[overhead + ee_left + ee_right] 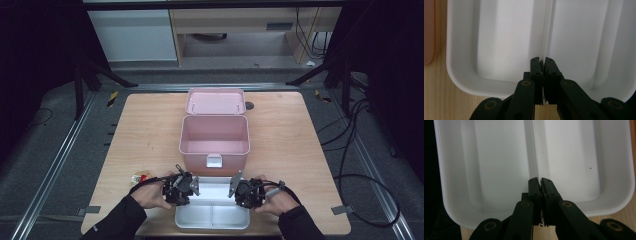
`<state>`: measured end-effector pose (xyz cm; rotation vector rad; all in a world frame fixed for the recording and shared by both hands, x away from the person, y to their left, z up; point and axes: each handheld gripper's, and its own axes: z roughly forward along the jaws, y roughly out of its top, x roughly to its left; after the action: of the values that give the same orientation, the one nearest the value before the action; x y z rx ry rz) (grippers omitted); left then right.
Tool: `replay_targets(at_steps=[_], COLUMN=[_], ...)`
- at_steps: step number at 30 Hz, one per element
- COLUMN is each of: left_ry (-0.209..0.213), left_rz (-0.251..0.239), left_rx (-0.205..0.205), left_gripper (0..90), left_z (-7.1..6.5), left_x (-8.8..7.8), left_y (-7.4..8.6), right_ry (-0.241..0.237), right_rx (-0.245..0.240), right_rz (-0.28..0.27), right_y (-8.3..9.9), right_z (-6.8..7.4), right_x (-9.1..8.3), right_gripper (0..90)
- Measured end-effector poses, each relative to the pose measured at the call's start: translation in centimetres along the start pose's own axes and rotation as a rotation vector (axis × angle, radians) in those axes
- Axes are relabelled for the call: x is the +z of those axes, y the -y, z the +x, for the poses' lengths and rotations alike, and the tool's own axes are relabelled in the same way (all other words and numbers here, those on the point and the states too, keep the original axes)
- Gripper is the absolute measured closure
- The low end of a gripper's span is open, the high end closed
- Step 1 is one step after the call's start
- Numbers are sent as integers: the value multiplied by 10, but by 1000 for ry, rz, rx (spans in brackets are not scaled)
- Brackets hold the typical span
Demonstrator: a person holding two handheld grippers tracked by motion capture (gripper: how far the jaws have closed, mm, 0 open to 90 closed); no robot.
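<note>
A white tray (pixel 212 218) with a raised divider lies at the table's front edge, just in front of an open pink box (pixel 215 151). My left gripper (pixel 194 185) is at the tray's left end and my right gripper (pixel 234 188) at its right end. In the left gripper view the black jaws (pixel 542 60) are shut on the end of the tray's (pixel 499 37) divider wall. The right gripper view has the jaws (pixel 539 180) pinching the divider of the tray (pixel 499 157) the same way. Both tray compartments are empty.
The pink box's lid (pixel 216 102) is folded back flat toward the far side, and the box is empty. A small red and yellow item (pixel 140 176) lies on the table left of my left hand. A pink edge (pixel 428 32) sits beside the tray.
</note>
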<state>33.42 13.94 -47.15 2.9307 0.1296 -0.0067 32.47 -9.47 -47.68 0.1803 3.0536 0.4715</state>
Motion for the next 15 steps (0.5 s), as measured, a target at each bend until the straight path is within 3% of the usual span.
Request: replay_targets(at_steps=[4, 7, 8, 9, 10, 11, 12, 15], left_ry=[-13, -40, -57, -57, -84, -84, -90, -130], left_rz=[-25, -60, -107, -107, -152, -152, -174, -208], left_rx=[-18, -46, -90, -90, -135, -135, -157, -226], left_gripper=[759, 663, 619, 592, 572, 551, 532, 499], left_z=[-1, -2, -1, -1, 1, 1, 3, 9], left_x=[-5, -18, -31, -31, -43, -43, -49, -61], left_y=[2, 11, 19, 19, 29, 29, 33, 46], right_ry=[11, 12, 31, 31, 67, 67, 96, 124], right_rx=[10, 37, 63, 63, 101, 101, 138, 174], right_rz=[-8, -74, -127, -127, -184, -184, -230, -255], right_y=[1, 6, 10, 10, 15, 15, 21, 26], right_z=[1, -1, -2, -2, -4, -4, -7, -10], right_x=[0, -9, -18, -18, -28, -28, -37, -44], right_gripper=[822, 748, 679, 679, 603, 603, 532, 491])
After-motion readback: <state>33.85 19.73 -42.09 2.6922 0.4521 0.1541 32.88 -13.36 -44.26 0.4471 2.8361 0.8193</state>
